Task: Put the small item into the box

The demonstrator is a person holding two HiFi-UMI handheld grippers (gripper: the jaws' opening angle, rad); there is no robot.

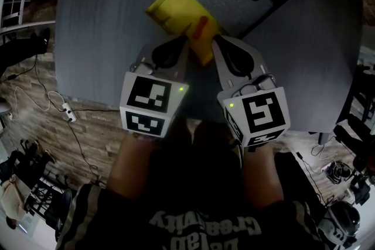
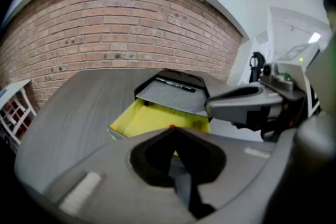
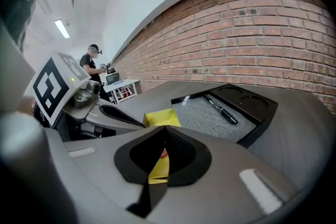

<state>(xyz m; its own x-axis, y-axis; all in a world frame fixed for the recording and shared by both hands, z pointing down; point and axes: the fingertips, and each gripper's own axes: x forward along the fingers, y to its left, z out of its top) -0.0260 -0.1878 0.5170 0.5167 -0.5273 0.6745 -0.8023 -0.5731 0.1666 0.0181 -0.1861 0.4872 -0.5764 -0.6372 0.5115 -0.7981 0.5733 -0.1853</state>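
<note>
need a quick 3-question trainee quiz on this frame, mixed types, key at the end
1. True or false: the marker lies inside the yellow box.
2. The jaws of the left gripper are: A) wide apart, B) together, C) clamped on the marker.
3. How many round recesses does the black tray have?
Key: 1 false, it lies on the grey liner of the tray; 2 B; 3 two.
</note>
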